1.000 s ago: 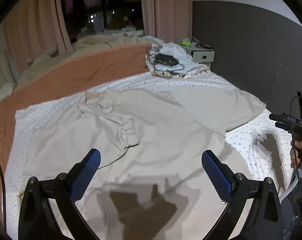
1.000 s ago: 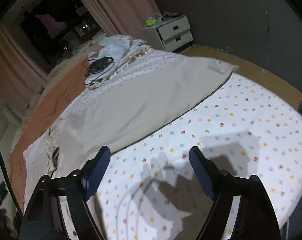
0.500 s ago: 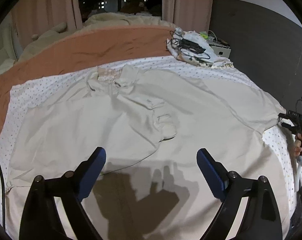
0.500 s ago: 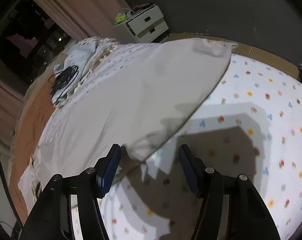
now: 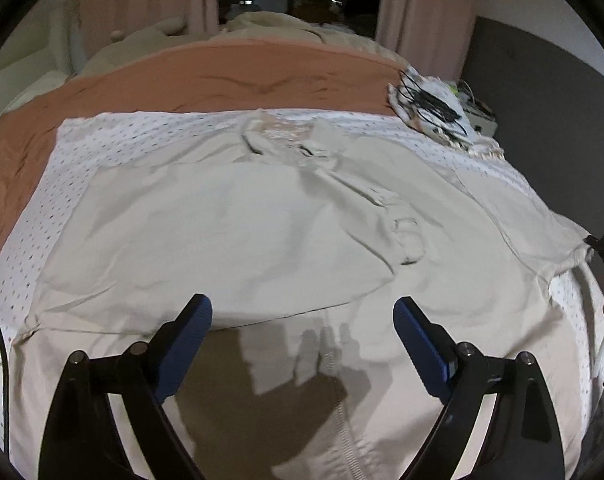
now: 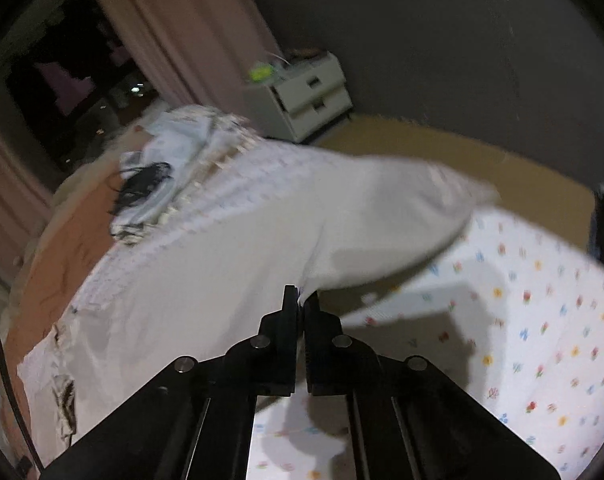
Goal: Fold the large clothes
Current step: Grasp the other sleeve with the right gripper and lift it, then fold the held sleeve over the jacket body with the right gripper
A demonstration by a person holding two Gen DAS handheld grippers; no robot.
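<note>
The right gripper (image 6: 300, 294) pinches the beige jacket's (image 5: 262, 240) sleeve edge; the left gripper (image 5: 302, 320) hovers wide open over its zipper (image 5: 333, 364).

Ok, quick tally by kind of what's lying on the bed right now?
Beige jacket, spread flat, its edge pinched by the right gripper: 1
Floral sheet: 1
Orange blanket: 1
Bundle of black cables on a white cloth pile: 1
Total: 4
</note>
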